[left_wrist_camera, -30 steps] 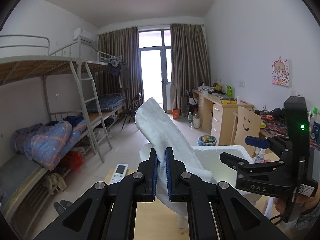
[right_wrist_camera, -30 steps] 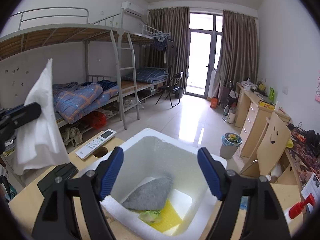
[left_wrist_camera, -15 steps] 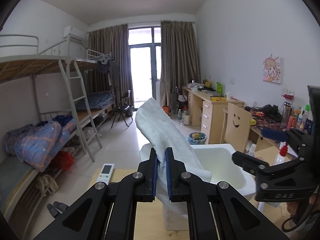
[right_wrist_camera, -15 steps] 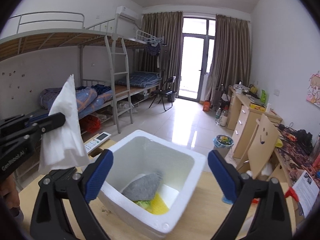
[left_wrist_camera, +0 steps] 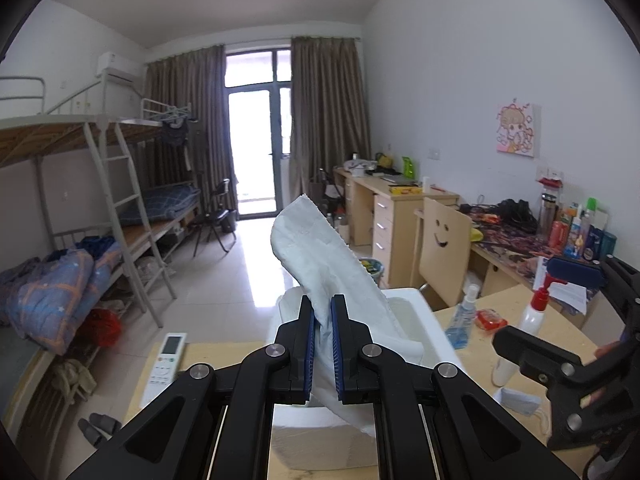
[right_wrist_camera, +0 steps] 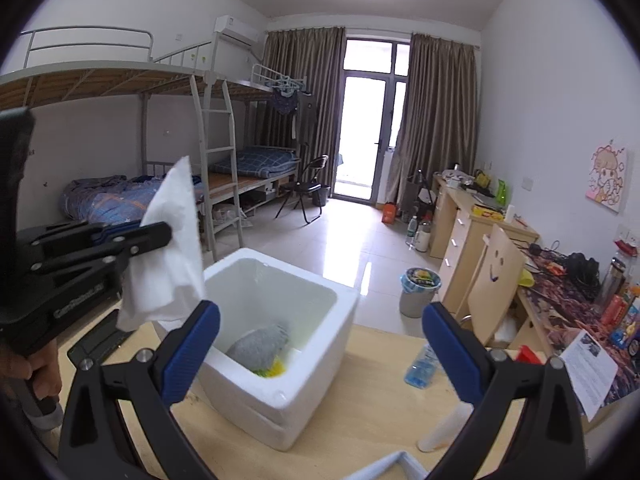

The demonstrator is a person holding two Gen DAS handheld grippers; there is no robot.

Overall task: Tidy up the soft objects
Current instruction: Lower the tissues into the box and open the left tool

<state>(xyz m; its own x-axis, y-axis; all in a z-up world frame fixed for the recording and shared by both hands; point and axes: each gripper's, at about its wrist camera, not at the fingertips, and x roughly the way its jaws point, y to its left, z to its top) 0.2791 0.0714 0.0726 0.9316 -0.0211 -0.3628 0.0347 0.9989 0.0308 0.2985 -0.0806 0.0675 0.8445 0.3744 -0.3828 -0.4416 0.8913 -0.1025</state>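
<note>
My left gripper (left_wrist_camera: 322, 312) is shut on a white paper towel (left_wrist_camera: 316, 248), which sticks up and hangs down between the pads. In the right wrist view the towel (right_wrist_camera: 172, 264) hangs just left of and above the near-left corner of a white foam box (right_wrist_camera: 320, 320). A grey cloth (right_wrist_camera: 260, 344) lies in the box on something yellow and green (right_wrist_camera: 274, 369). My right gripper (right_wrist_camera: 320, 312) stands wide open in front of the box with nothing between its fingers. A pale blue face mask (left_wrist_camera: 518, 400) lies on the wooden table (right_wrist_camera: 360, 400) near it.
On the table lie a white remote control (left_wrist_camera: 166, 364), a blue spray bottle (right_wrist_camera: 420, 364), a red-topped pump bottle (left_wrist_camera: 528, 320), a red packet (left_wrist_camera: 490, 318) and a flat black item (right_wrist_camera: 100, 344). A smiley-face chair (left_wrist_camera: 440, 248) stands behind the table.
The right gripper's jaws have spread wider. The left gripper has carried the towel rightwards, closer to the box. The right gripper has shifted right, so the box now sits left of centre in its view.
</note>
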